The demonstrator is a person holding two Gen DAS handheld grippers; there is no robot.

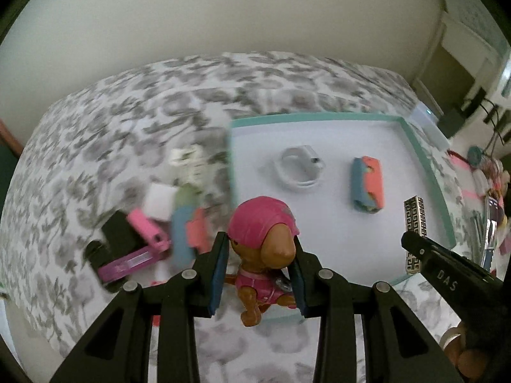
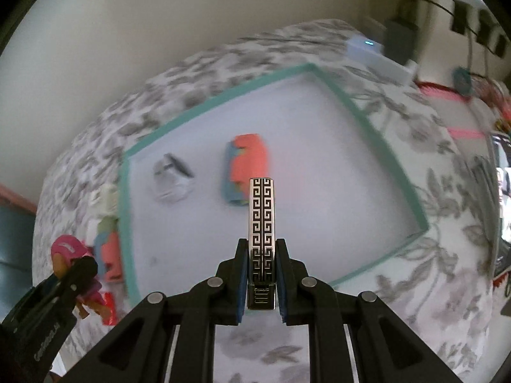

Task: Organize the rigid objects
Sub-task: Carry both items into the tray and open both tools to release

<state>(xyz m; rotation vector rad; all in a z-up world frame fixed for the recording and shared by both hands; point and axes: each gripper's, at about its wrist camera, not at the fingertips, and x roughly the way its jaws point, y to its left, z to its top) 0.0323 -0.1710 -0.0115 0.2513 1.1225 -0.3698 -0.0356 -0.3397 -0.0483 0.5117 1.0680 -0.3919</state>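
Observation:
My left gripper (image 1: 260, 245) is shut on a brown toy dog with a pink helmet (image 1: 263, 245) and holds it over the near left corner of a white tray with a teal rim (image 1: 319, 116). My right gripper (image 2: 261, 249) is shut on a silver bar with a black key pattern (image 2: 261, 210) and holds it above the tray (image 2: 223, 95). The bar also shows in the left wrist view (image 1: 415, 223). In the tray lie a coiled white cable (image 1: 300, 170) and a blue and coral case (image 1: 367, 188), which also shows in the right wrist view (image 2: 246, 166).
Left of the tray on the floral cloth (image 1: 127, 111) lie several loose things: a pink and purple item (image 1: 140, 242), a blue and coral case (image 1: 188, 233), a white block (image 1: 158, 201), a black block (image 1: 118, 233). Clutter and cables stand at the far right (image 1: 485, 172).

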